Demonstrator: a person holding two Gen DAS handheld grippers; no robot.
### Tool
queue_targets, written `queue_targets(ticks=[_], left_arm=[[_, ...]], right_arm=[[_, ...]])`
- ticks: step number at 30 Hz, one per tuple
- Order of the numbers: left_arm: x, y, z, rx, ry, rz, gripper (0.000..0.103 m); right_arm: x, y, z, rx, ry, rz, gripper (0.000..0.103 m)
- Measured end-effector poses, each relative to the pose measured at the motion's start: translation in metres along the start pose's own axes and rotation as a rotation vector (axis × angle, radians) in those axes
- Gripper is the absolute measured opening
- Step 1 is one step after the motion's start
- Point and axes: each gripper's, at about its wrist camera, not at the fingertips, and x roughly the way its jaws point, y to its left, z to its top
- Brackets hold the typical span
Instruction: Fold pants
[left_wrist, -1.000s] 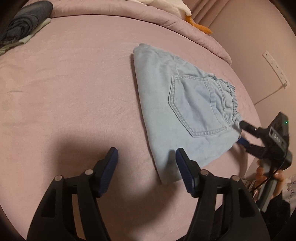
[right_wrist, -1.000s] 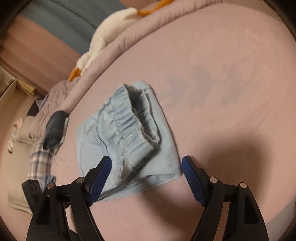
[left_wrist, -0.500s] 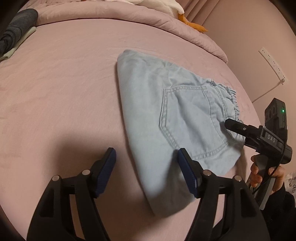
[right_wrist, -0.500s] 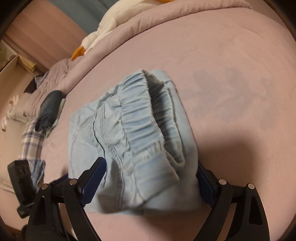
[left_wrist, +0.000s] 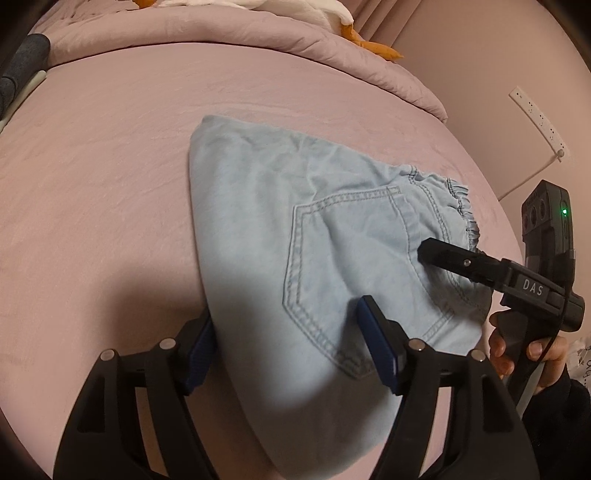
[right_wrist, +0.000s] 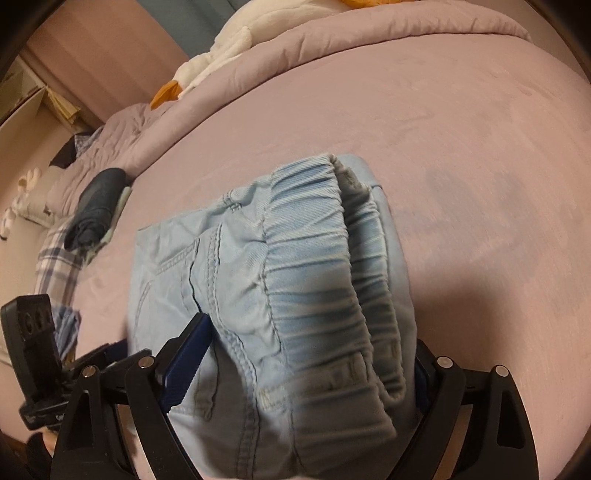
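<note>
Folded light-blue denim pants (left_wrist: 295, 236) lie on the pink bed sheet (left_wrist: 96, 192), back pocket up. My left gripper (left_wrist: 291, 343) is open, its jaws straddling the near folded edge of the pants. My right gripper (right_wrist: 303, 362) is open around the elastic waistband end (right_wrist: 314, 280) of the pants; its right finger is mostly hidden behind the cloth. In the left wrist view the right gripper (left_wrist: 439, 254) shows at the waistband, one finger lying over the cloth.
A rolled pink duvet (left_wrist: 221, 26) with a white and orange plush toy (left_wrist: 354, 26) lies along the far side. Dark folded clothes (right_wrist: 96, 206) and plaid cloth (right_wrist: 55, 258) sit at the bed's far corner. The wall and a power strip (left_wrist: 535, 114) are to the right.
Both grippers have moved in over the pants: the left from beside the near edge to astride it, the right from short of the waistband to around it.
</note>
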Motion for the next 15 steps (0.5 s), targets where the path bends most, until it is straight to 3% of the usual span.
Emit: queue_targets(ticks=[15], left_arm=[[0.013,-0.011,0.016,0.016,0.0,-0.014,0.07]], right_arm=[[0.002,0.006,0.001,-0.047,-0.027,-0.02,0.09]])
